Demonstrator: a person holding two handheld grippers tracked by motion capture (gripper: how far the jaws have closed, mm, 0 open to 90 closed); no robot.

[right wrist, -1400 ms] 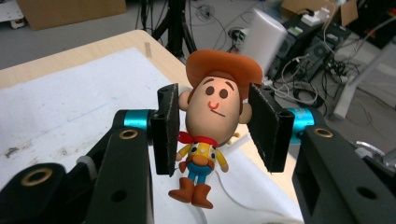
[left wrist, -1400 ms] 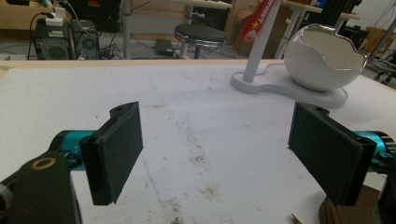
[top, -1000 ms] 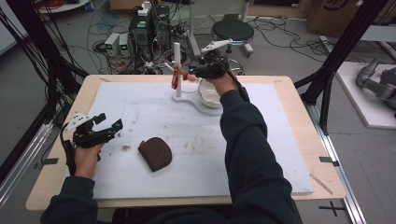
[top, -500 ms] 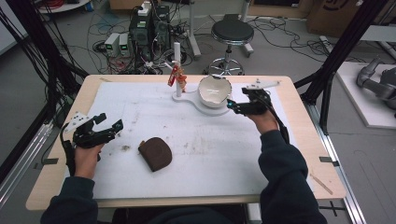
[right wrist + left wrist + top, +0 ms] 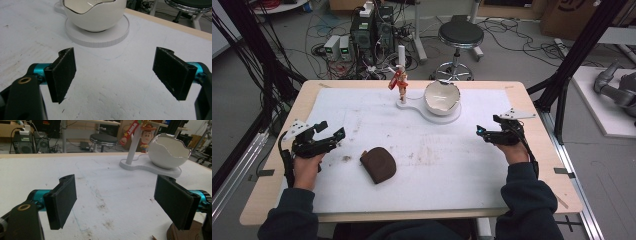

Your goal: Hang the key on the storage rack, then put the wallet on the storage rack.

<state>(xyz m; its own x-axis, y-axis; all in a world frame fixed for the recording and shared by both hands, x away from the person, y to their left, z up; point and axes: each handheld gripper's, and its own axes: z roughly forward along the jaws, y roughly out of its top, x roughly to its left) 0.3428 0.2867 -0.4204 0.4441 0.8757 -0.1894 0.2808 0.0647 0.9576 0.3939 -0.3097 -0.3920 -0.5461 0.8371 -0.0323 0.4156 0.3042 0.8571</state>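
We see a white glossy bowl shaped like a cracked eggshell with a jagged rim; its inside looks pale and shiny, and we cannot tell if anything lies in it. It sits on the round end of a flat white stand, whose narrow end carries a thin white upright post and a small cowboy figure with a red tag. The stand rests at the far middle of the tabletop, a light wooden board covered with a white rough sheet that has brown stains. A dark brown rounded pouch, matte in texture, lies on the sheet near the left gripper. The left gripper's jaws are wide apart and hold nothing. The right gripper is at the right side, its flat black jaws also spread wide and empty.
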